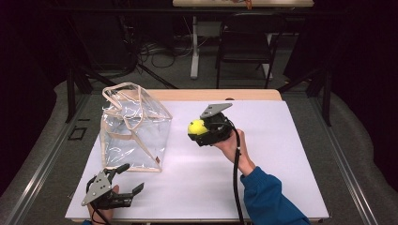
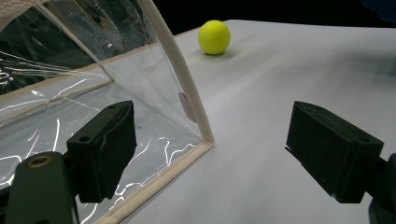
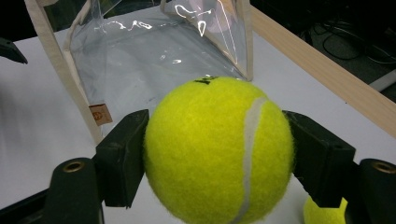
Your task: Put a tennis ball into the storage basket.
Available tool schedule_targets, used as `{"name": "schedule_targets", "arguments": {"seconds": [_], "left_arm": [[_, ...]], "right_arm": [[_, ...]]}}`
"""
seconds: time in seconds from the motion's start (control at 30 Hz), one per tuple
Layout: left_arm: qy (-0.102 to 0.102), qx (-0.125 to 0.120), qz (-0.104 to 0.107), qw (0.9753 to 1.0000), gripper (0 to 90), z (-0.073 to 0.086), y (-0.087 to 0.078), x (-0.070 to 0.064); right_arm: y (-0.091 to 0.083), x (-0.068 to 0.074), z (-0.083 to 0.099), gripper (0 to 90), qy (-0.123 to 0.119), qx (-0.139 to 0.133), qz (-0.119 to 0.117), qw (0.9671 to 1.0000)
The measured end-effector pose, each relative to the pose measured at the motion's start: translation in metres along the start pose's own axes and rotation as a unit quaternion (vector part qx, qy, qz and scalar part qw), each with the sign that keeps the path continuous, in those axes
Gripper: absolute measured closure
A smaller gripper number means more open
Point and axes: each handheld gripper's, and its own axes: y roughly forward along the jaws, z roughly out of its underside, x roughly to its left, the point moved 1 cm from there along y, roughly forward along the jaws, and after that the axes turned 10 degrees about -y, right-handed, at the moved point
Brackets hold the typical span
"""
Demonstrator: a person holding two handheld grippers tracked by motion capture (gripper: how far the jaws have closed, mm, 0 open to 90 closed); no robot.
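near the middle of the white table [image 1: 263,187], our right gripper [image 1: 201,130] clamps a yellow tennis ball [image 3: 219,149] just right of the clear bag [image 1: 133,129]. our left gripper [image 1: 126,180] rests spread wide, holding nothing, at the bag's near corner.

The ball [image 3: 219,149] is bright yellow-green with a pale grey seam and a small black mark. The bag [image 1: 133,129] is clear plastic, trimmed in cream, with a small tan label. The surface [image 1: 263,140] is white with a light wood edge.
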Motion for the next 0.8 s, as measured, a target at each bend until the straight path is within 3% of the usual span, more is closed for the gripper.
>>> {"name": "schedule_targets", "arguments": {"seconds": [0.3, 0.8], "left_arm": [[0.0, -0.001, 0.001, 1.0, 15.9, 0.0, 0.0, -0.001], [0.0, -0.001, 0.003, 1.0, 15.8, 0.0, -0.001, 0.0]], "right_arm": [[0.001, -0.003, -0.008, 26.3, -0.007, 0.005, -0.002, 1.0], [0.008, -0.004, -0.038, 26.3, -0.026, 0.004, -0.013, 0.9996]]}}
